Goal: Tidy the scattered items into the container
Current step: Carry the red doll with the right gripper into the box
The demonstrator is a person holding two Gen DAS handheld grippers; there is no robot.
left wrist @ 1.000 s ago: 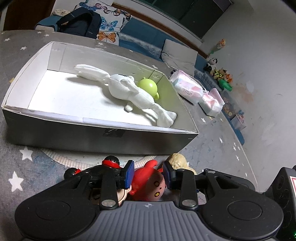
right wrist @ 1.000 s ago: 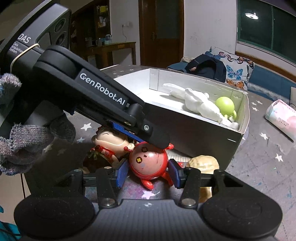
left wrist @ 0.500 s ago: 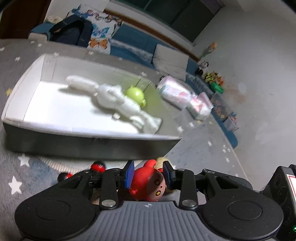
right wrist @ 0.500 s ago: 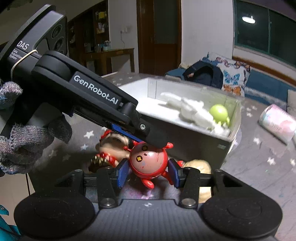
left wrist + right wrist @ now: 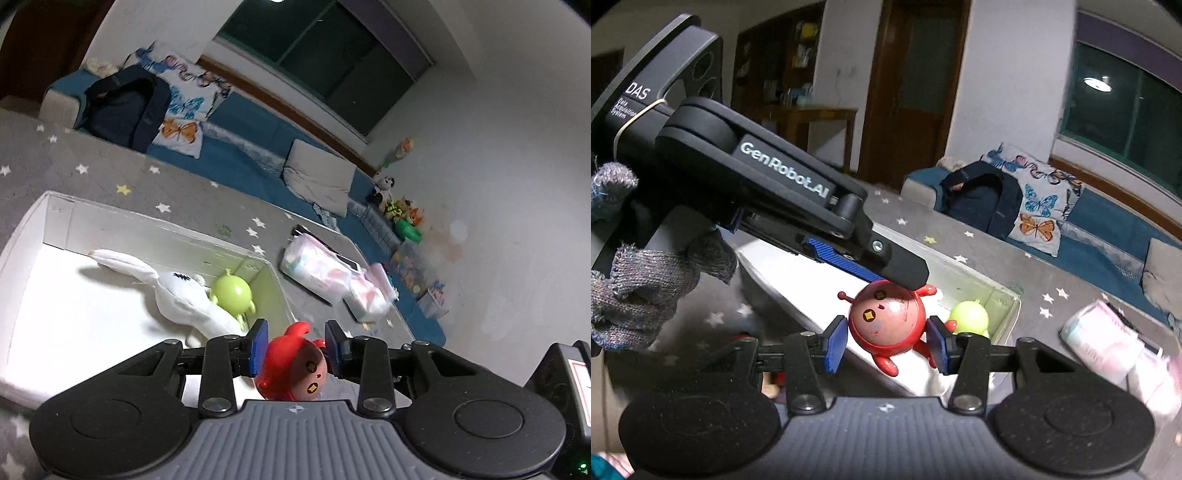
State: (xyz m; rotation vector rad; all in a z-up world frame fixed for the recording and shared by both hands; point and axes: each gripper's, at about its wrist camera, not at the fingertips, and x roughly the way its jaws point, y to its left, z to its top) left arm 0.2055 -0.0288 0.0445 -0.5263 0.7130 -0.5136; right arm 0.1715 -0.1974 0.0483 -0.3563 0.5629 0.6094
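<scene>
While you hold both grippers over the white box (image 5: 55, 206) | left gripper (image 5: 295, 345) and right gripper (image 5: 887, 341) each clamped on one red round-headed toy figure (image 5: 886, 321) | green ball toy (image 5: 232, 293) at box's 2 o'clock corner.

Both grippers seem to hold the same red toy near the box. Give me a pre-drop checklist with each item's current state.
1. Right gripper pads press the red toy: ok.
2. Left gripper jaws clamp the same toy: ok.
3. Toy clear of the floor: ok.
4. Toy above the box interior: cannot tell; it looks near the rim.
5. Free floor in the box beside the white rabbit and green toy: ok.
</scene>
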